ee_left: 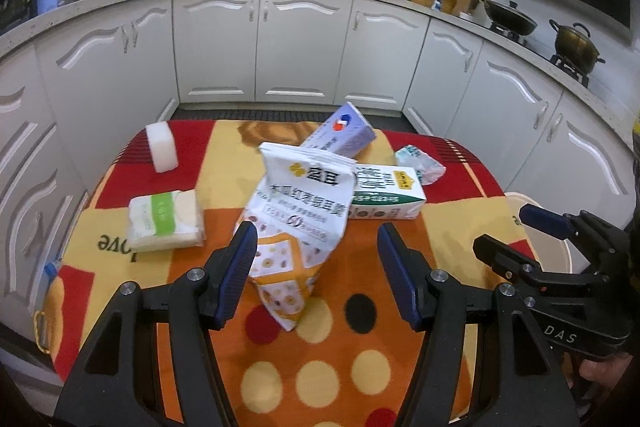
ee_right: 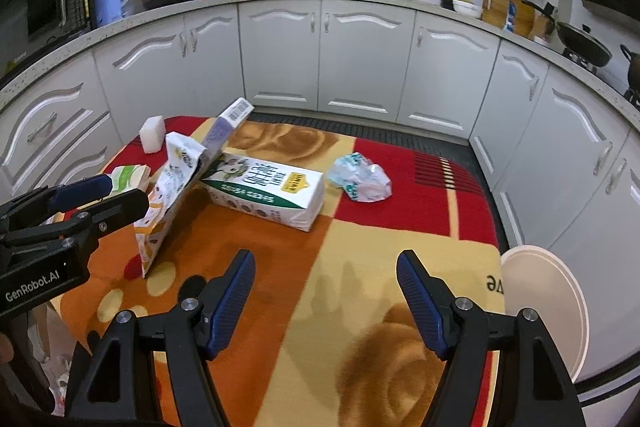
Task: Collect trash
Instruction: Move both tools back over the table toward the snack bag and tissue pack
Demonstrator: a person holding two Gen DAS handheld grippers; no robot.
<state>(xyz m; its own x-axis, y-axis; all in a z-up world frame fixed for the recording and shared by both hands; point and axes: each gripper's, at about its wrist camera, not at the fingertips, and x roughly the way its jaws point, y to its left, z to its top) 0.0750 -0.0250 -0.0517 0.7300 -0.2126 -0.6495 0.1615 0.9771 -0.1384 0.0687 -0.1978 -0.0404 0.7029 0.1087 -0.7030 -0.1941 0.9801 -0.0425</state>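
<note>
Left wrist view looks down past the left gripper (ee_left: 316, 259), its blue ribbed pads set apart with nothing pressed between them, onto a table under a plush blanket (ee_left: 360, 339) of red, orange and cream patches with dots. A white snack bag (ee_left: 296, 227) with an orange patterned base leans just ahead, its long axis running away from the camera toward a tilted lavender box (ee_left: 344, 131). A white-and-green carton (ee_left: 384, 197) lies flat on its side behind the bag, long axis crossways. Near it sits a crumpled plastic wrapper (ee_left: 420, 163); a tissue pack (ee_left: 166, 223) and a white sponge block (ee_left: 162, 147) lie to the left. The right gripper (ee_right: 326, 301) hovers wide and empty over bare blanket, beside a round white bin (ee_right: 560, 291).
</note>
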